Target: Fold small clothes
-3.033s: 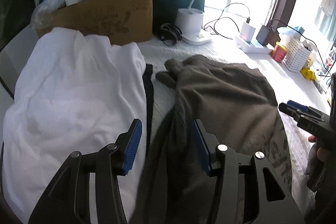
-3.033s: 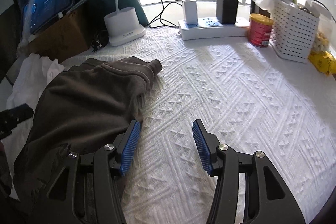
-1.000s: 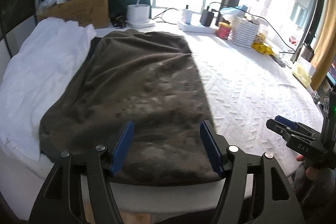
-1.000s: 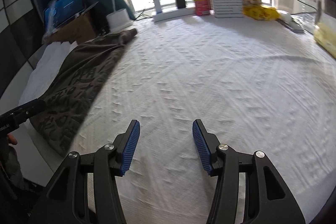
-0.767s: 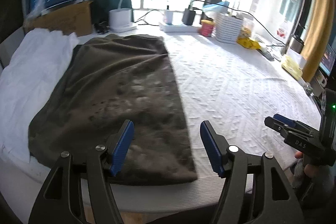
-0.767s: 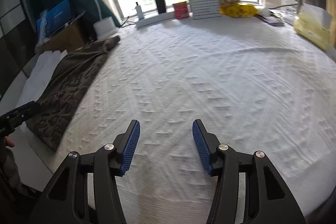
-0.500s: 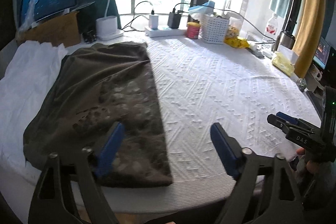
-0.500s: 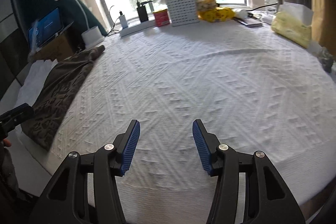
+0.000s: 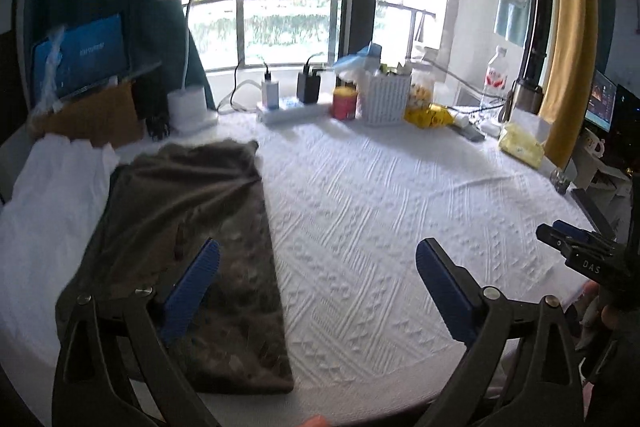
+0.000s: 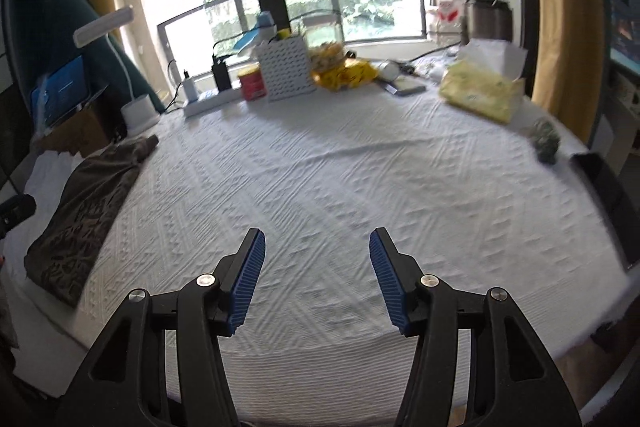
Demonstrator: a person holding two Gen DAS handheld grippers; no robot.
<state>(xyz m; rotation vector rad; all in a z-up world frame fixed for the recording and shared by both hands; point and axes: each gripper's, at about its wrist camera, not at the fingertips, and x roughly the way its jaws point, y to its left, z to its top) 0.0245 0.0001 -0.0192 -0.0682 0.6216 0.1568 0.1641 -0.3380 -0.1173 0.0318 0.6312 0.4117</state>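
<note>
Your folded brown garment [image 9: 192,227] lies at the left side of the white-covered surface [image 9: 400,219]. Its long axis runs from the near edge toward the window, the narrow end pointing at the desk lamp [image 9: 188,99]. It rests beside, partly over, a white cloth [image 9: 52,211].

Your left claw [image 9: 316,267] is spreading wide, nothing between its pads. Your right claw [image 10: 316,263] is also easing apart over bare covering, empty.

Along the far edge stand a power strip [image 9: 288,109], red can [image 9: 345,103], white basket [image 9: 386,99] and yellow packet [image 10: 480,89].
</note>
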